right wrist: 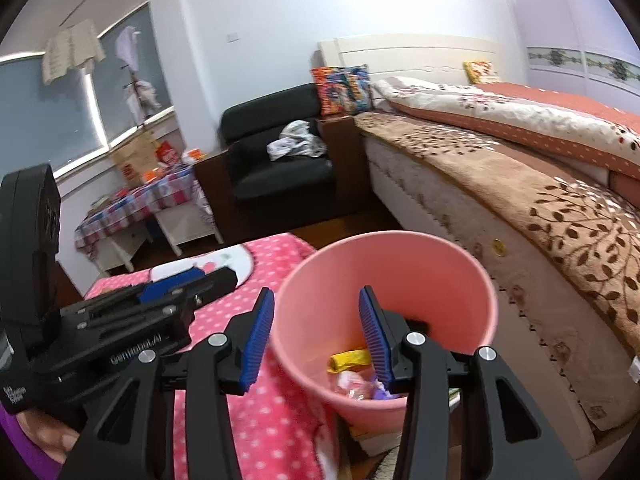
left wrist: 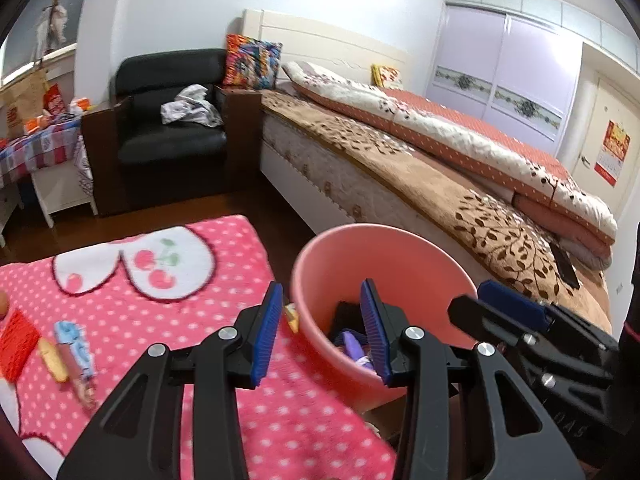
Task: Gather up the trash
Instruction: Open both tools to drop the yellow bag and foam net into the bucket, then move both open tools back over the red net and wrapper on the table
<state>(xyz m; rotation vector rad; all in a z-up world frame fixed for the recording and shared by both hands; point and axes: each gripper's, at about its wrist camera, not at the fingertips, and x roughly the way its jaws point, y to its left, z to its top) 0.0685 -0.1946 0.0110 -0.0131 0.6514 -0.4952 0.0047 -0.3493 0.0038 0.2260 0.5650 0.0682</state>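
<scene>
A bedroom seen from two cameras mounted on hand-held grippers, both aimed at a pink bucket [left wrist: 320, 280] that stands between a pink polka-dot blanket [left wrist: 160, 320] and a bed [left wrist: 400, 168]. The left gripper [left wrist: 322, 332] has its blue-padded fingers spread wide with nothing between them; one finger sits over the blanket, the other over the bucket's mouth. The right gripper [right wrist: 316, 340] is likewise spread and holds nothing, one finger outside the bucket's near rim and the other inside its opening. In the right view the bucket [right wrist: 384, 264] already holds trash: a yellow wrapper [right wrist: 348, 360], pale pink scraps and a purple piece, all lying at the bottom. More trash lies on the blanket, well to the left of the bucket: a red mesh piece [left wrist: 16, 344], a yellowish snack wrapper [left wrist: 52, 360] and a light blue packet [left wrist: 76, 356], close together near the blanket's edge. A small yellow scrap [left wrist: 292, 316] sits just beside the bucket's left wall. Behind the blanket stands a black armchair [left wrist: 172, 128] with crumpled white cloth [left wrist: 192, 108] on its seat, and a colourful cushion [left wrist: 252, 60] rests against the bed's white headboard. A side table with a checked cloth [left wrist: 36, 148] carries orange and red boxes. The pictures are slightly blurred
</scene>
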